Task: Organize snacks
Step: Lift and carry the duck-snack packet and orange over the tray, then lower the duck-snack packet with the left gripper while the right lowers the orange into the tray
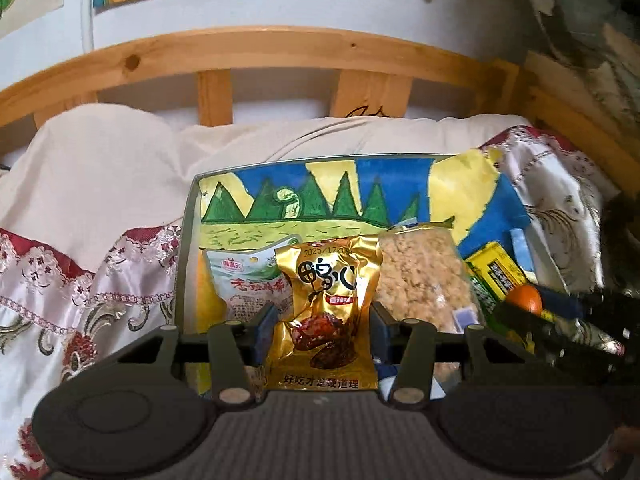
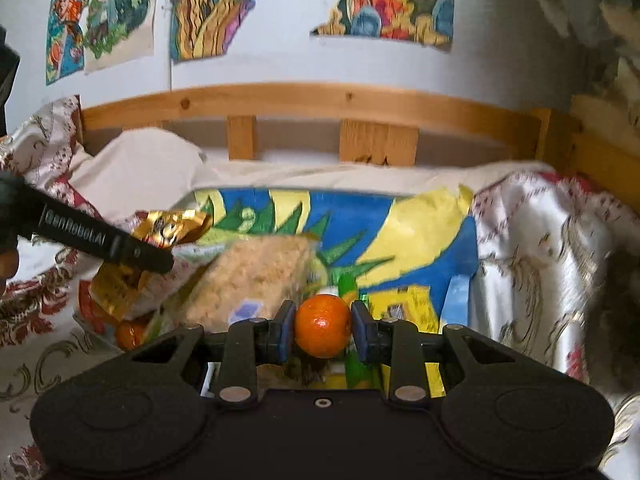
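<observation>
Left wrist view: gold snack packet (image 1: 326,312) between left gripper (image 1: 324,330) pads.

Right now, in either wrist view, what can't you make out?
- Left view: green-yellow box, text blurred, lower end hidden behind the right tongs.
- Left view: white packet, right half covered by the gold packet in the left tongs.
- Right view: items under the orange, blocked by it and the tongs.
- Right view: second orange thing at left, mostly buried under wrappers.
- Right view: cloth, motion-blurred.
</observation>
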`<state>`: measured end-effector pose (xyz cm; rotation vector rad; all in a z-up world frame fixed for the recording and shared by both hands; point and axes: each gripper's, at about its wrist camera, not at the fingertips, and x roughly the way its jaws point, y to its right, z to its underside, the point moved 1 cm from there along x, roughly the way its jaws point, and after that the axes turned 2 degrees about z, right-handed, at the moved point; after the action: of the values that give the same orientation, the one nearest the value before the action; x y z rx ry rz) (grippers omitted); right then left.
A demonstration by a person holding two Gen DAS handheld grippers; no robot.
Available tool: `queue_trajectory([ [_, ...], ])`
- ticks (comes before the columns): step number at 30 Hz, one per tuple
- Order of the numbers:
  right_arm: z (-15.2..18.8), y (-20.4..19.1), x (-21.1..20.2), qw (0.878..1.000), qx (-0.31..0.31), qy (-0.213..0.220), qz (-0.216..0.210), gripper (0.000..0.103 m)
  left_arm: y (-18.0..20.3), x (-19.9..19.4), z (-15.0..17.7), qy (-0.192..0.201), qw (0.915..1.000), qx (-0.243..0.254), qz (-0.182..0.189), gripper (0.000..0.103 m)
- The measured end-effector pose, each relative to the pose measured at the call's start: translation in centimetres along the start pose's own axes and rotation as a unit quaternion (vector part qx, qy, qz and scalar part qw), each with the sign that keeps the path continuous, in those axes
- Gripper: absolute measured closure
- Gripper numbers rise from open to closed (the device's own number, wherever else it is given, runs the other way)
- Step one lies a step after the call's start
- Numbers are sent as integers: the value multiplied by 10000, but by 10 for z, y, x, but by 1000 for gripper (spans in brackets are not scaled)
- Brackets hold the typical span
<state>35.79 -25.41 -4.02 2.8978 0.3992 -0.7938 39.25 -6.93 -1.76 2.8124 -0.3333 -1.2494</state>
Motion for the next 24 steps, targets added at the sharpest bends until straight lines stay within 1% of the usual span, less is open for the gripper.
queue_trajectory([
  [11,18,5,14,9992,295,-278,-42,71,-3,16,2,-165,9997,-135,-70,49],
  [24,20,3,15,9990,300,-325,-44,71,-2,17,2,-181,9997,-174,-71,48],
])
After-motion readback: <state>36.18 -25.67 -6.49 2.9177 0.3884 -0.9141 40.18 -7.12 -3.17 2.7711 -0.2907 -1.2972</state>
